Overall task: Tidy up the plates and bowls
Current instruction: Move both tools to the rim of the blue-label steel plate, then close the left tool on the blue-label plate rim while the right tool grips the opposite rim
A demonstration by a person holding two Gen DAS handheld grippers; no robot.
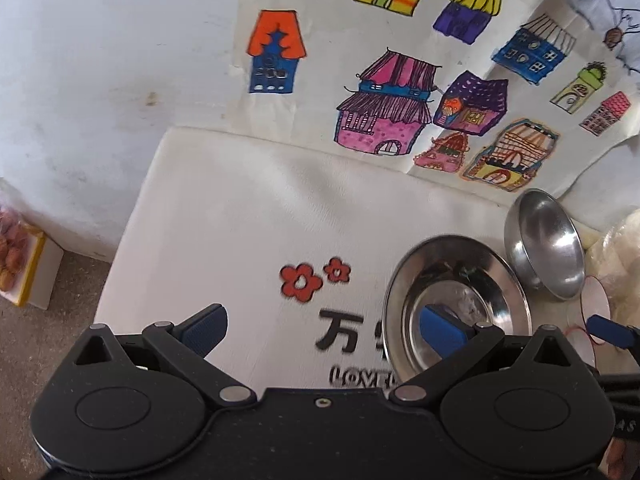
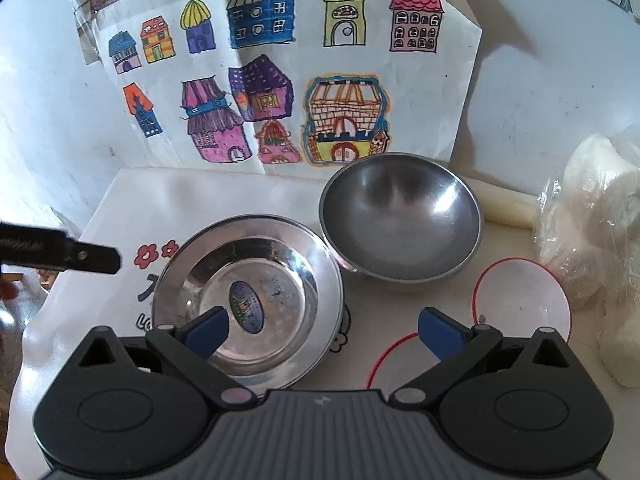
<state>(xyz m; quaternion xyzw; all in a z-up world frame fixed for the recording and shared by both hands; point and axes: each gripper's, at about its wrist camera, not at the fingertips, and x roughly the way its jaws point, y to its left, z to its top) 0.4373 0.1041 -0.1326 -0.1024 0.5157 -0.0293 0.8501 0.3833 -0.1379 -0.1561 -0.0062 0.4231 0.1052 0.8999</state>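
A steel plate (image 2: 248, 292) with a blue sticker lies on a white printed cloth (image 2: 132, 216); it also shows in the left wrist view (image 1: 456, 300). Behind it a steel bowl (image 2: 400, 220) leans tilted; the left wrist view shows the bowl (image 1: 548, 244) too. A white red-rimmed bowl (image 2: 520, 300) and a red-rimmed plate (image 2: 400, 364) sit to the right. My right gripper (image 2: 323, 334) is open and empty, hovering between the steel plate and the red-rimmed plate. My left gripper (image 1: 323, 332) is open and empty over the cloth, its right finger above the steel plate.
A children's drawing of houses (image 2: 280, 72) leans on the white wall behind. Plastic-wrapped white rolls (image 2: 592, 240) stand at the right. A yellow-edged box of snacks (image 1: 20, 256) sits on the floor at the left. The left gripper's finger (image 2: 92, 258) shows at the left.
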